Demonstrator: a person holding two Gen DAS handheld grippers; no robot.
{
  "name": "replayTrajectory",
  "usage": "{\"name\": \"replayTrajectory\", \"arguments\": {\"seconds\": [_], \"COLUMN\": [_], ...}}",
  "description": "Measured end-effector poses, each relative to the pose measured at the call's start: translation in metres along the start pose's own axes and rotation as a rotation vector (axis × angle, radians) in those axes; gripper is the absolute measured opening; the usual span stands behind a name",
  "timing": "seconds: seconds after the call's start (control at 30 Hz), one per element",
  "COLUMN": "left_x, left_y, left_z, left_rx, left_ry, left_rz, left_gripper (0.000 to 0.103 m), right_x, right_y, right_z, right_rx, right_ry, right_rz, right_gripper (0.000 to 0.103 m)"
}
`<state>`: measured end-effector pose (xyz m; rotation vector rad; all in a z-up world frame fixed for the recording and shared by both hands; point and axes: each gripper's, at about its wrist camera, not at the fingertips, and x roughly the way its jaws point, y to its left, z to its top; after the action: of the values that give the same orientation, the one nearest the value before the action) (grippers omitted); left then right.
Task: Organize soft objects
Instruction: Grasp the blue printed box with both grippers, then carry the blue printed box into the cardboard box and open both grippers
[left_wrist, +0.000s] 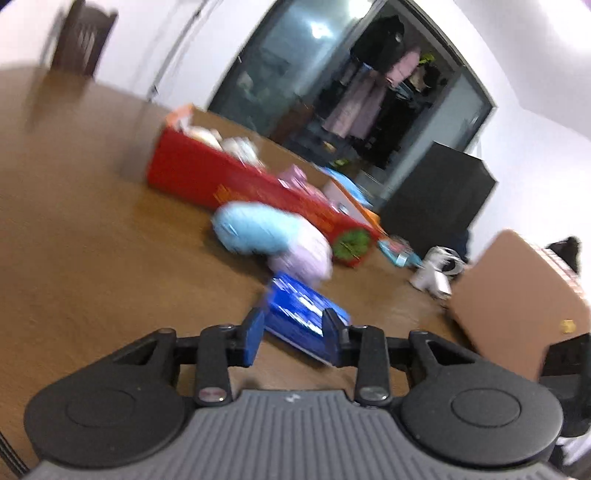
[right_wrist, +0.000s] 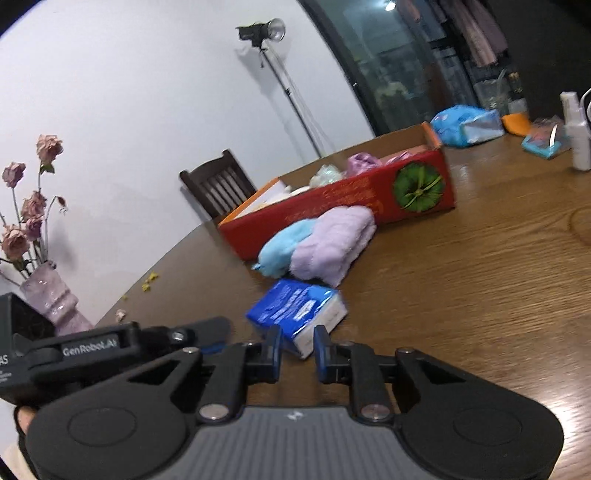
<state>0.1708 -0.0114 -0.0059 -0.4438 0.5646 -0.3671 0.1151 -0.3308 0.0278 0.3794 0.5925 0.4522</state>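
A blue tissue pack (left_wrist: 299, 314) (right_wrist: 291, 310) lies on the brown wooden table (left_wrist: 92, 240) (right_wrist: 480, 295). My left gripper (left_wrist: 293, 334) has the pack filling the gap between its fingers, pads against its sides. My right gripper (right_wrist: 298, 350) is shut on the pack's white near end. In the right wrist view the left gripper's body (right_wrist: 92, 347) shows at the left. Behind the pack lie a rolled light-blue towel (left_wrist: 251, 229) (right_wrist: 284, 247) and a lilac towel (left_wrist: 303, 254) (right_wrist: 332, 247), against a long red cardboard box (left_wrist: 207, 177) (right_wrist: 369, 199) holding soft items.
A brown carton (left_wrist: 517, 306) and a small white object (left_wrist: 436, 273) stand at the right; a black box (left_wrist: 439, 199) is behind. A vase of dried roses (right_wrist: 51, 306) is at the left. A spray bottle (right_wrist: 578, 129) and a blue bag (right_wrist: 465, 123) sit at the far right.
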Motion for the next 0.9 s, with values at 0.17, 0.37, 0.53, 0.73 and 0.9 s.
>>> {"name": "replayTrajectory", "arguments": {"seconds": [0.17,0.37,0.53,0.73,0.9], "left_x": [0.031,0.044,0.032,0.073,0.120], "left_y": [0.010,0.007,-0.016,-0.027,-0.027], "left_z": [0.023,0.018,0.043,0.121,0.160], "left_rx": [0.027,0.034,0.086,0.149,0.199], "left_ry": [0.054,0.141,0.034,-0.016,-0.014], "left_rz": [-0.016,-0.066,-0.115,-0.109,-0.026], "left_gripper": [0.064,0.026,0.026,0.025,0.025], "right_x": [0.023,0.042,0.024,0.060,0.119], "right_y": [-0.010,-0.010,0.009,0.006,-0.011], "right_z": [0.009,0.009,0.043,0.126,0.169], "right_rx": [0.057,0.061,-0.050,-0.121,-0.109], "right_ry": [0.001,0.026,-0.082,-0.136,-0.087], "right_rz": [0.005,0.020,0.000,0.024,0.016], "right_gripper": [0.041,0.017,0.017,0.017,0.018]}}
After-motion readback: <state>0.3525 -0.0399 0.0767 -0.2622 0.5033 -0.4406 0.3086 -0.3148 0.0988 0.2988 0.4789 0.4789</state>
